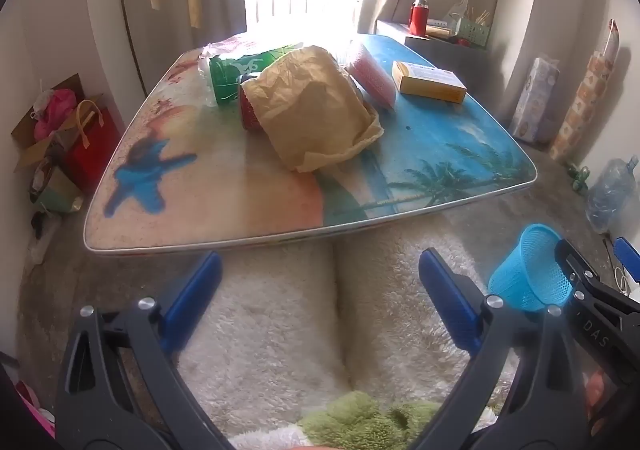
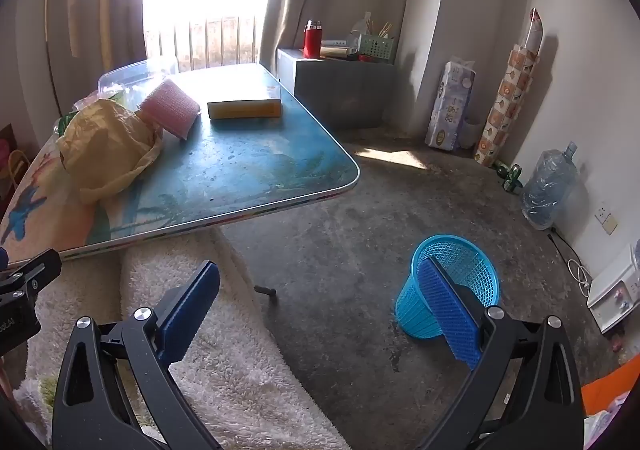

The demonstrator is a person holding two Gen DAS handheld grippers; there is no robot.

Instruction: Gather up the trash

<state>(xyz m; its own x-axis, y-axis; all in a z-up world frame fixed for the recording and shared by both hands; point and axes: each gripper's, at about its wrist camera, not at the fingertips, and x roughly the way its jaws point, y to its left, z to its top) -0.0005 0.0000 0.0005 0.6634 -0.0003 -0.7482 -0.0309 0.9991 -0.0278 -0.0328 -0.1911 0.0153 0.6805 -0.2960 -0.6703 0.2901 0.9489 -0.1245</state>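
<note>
Left wrist view: crumpled tan paper bag (image 1: 316, 109) lying near the middle of the desk (image 1: 224, 185), biggest piece of trash in sight. Likely light and soft, crushing under any squeeze; best taken at the loose folded edge toward the near side, where the paper stands up from the top. Half under it, a red mesh pot (image 1: 249, 109), probably stiff but thin. Behind, a green packet (image 1: 236, 75) and some clear plastic wrap (image 1: 208, 61), both likely slippery and nearly weightless. Just beside the bag on the far right, a pink spongy block (image 1: 370, 75), tilted against the pile; soft, easy to pinch across its short sides. Apart from the heap, a yellow box (image 1: 430, 81) flat on the blue part of the top; stiff card, best held across its narrow width.

Left claw (image 1: 320, 298) spread wide, nothing between the blue pads, hanging over the white shaggy rug (image 1: 276, 330) short of the desk edge.

Right wrist view: right claw (image 2: 326, 308) likewise spread wide and empty, above bare floor. Blue mesh bin (image 2: 460, 258) upright on the floor, well apart from the desk, partly behind the right pad; seemingly empty, so collecting not yet begun.
</note>
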